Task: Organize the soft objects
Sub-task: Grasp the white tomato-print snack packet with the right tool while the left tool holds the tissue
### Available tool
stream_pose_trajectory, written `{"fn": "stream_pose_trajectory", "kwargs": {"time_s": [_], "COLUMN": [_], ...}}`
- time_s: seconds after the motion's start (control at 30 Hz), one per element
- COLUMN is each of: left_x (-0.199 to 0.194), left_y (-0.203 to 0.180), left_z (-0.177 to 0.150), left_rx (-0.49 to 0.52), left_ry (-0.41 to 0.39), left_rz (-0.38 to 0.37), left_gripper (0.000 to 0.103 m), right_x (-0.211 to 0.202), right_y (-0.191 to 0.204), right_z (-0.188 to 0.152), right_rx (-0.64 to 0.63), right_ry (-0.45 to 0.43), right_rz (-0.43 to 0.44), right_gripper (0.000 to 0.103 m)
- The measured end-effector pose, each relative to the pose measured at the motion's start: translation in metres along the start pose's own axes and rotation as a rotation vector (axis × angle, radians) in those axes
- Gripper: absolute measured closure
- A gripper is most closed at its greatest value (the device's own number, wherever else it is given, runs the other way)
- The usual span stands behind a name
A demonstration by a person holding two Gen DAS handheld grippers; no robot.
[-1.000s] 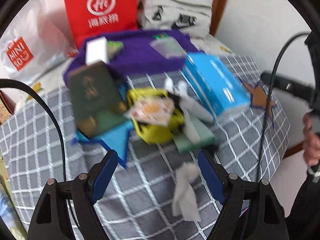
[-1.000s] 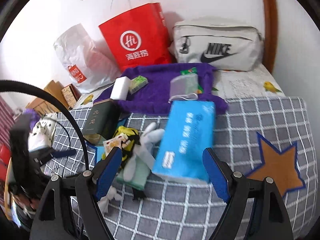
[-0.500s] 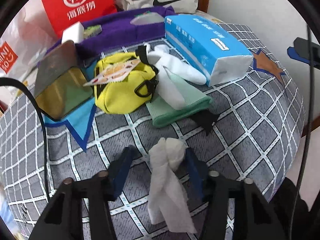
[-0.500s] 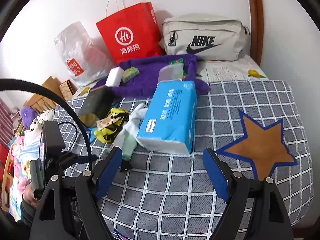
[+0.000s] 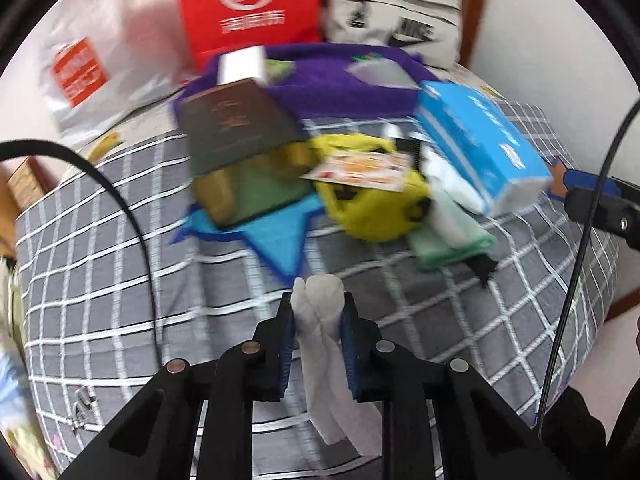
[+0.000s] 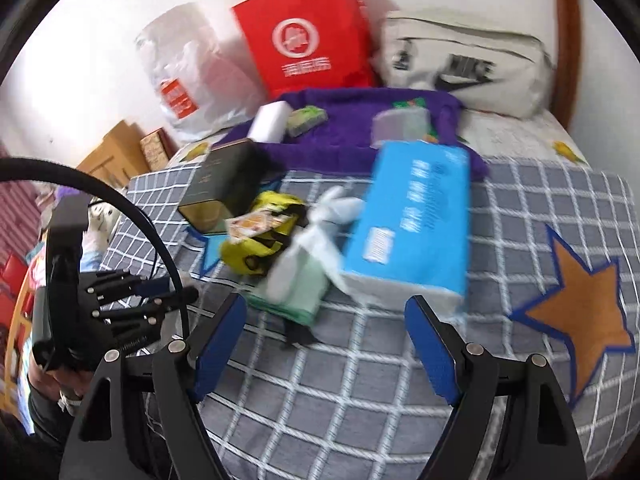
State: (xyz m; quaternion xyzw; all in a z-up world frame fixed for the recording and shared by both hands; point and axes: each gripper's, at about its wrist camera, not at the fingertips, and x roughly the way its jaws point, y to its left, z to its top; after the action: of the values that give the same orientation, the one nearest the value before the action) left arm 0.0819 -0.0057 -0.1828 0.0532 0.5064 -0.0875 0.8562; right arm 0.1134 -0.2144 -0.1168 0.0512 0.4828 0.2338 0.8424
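white cloth [image 5: 318, 320]: pinched between left gripper [image 5: 318, 322] fingers, its tail hanging near, over the checked bedspread [image 5: 120, 280] | right gripper [image 6: 320, 344]: jaws wide apart, holding nothing, near the blue tissue pack [image 6: 416, 220] | step: cloth picked, carry judged under way; next: choose a drop spot, perhaps by the green cloth [image 5: 452, 240] and yellow pouch [image 5: 372, 208]; release gently

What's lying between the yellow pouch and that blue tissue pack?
In the right wrist view, a white sock over a folded green cloth lies between the yellow pouch and the blue tissue pack.
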Motion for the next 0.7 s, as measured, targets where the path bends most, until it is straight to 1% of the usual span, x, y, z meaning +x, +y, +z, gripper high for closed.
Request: {"fn": "stream_pose_trajectory", "kwargs": {"time_s": [0.1, 0.2, 0.3, 0.47, 0.57, 0.7], "left_x": [-0.006, -0.009, -0.008, -0.006, -0.005, -0.003], "left_y": [0.024, 0.045, 0.058, 0.078, 0.089, 0.104], "left_z": [-0.002, -0.006, -0.009, -0.013, -0.015, -0.018], "left_rx": [-0.058, -0.112, -0.145, -0.191, -0.219, -0.254], "left_ry": [-0.008, -0.014, -0.015, -0.015, -0.019, -0.02], "left_rz": [0.016, 0.025, 0.022, 0.016, 0.001, -0.004], "left_gripper": [0.082, 0.082, 0.082, 0.082, 0.082, 0.081], "right_x": [0.012, 0.029, 0.048, 0.074, 0.096, 0.127], "right_y": [0.021, 0.042, 0.062, 0.089, 0.097, 0.095], "right_z": [0.013, 0.025, 0.034, 0.047, 0.056, 0.065], "right_rx": [-0.058, -0.107, -0.175, -0.306, -0.365, -0.369], "right_ry": [-0.002, 0.007, 0.029, 0.035, 0.067, 0.148], "right_rz": [0.01, 0.021, 0.03, 0.048, 0.041, 0.047], "right_gripper": [0.024, 0.029, 0.029, 0.029, 0.029, 0.028]}}
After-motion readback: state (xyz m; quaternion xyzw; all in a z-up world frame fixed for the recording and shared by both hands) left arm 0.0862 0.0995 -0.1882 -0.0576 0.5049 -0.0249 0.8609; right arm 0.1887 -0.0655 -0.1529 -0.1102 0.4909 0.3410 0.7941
